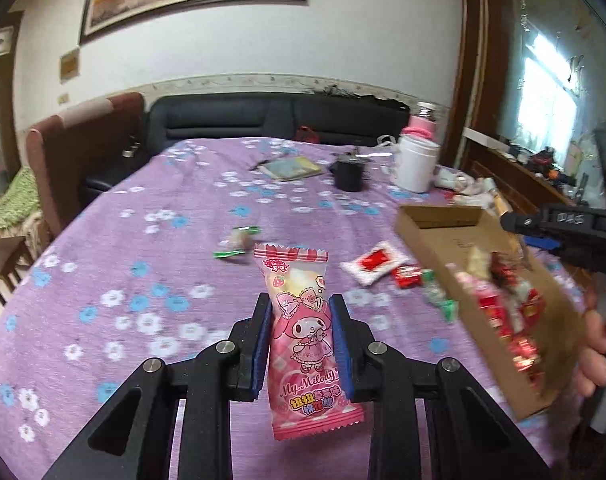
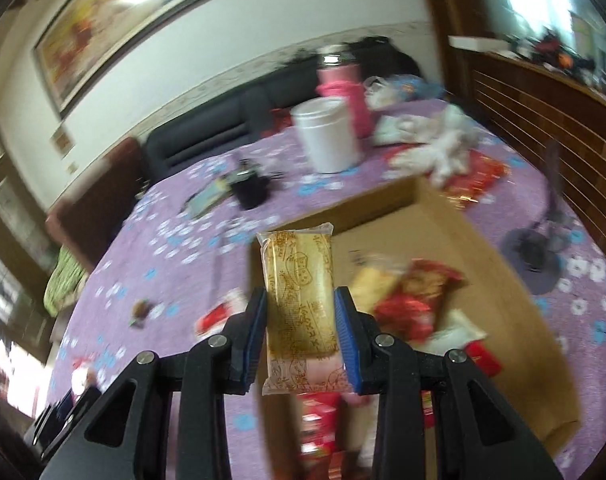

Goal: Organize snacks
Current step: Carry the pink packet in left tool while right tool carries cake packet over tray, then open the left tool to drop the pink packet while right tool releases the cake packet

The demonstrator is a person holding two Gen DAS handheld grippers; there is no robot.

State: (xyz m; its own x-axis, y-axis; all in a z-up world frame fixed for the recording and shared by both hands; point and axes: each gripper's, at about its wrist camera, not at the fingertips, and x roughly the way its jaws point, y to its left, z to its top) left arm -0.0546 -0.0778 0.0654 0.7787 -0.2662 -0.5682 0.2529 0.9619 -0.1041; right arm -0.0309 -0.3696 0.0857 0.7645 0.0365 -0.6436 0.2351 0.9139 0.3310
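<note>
Left gripper [image 1: 301,344]: clamped across the middle of a pink My Melody marshmallow packet [image 1: 305,336], packet upright between the blue pads, held above the purple flowered tablecloth [image 1: 103,248] and left of the cardboard box [image 1: 443,224]. Loose on the cloth between packet and box: a green-ended sweet [image 1: 237,242], a white sachet with a red panel [image 1: 377,262], a small red sweet [image 1: 407,276] and green-and-white sweets [image 1: 439,296] beside the box wall. Box already part filled with red and pink wrappers.

Right gripper [image 2: 301,332]: closed on a yellow translucent biscuit packet [image 2: 299,300], gripped at mid-length, hanging over the open box [image 2: 443,208] near its left wall, much of that view blurred.

For a clean drop, judged from this: carry the yellow packet further over bare cardboard, away from the wall, lower close to the contents, then open. Keep the pink packet back until the box mouth is free, to avoid crowding two grippers over one opening. Grip kept light; soft marshmallow likely to squash. Loose sweets near the wall easily knocked further by a low pass.
</note>
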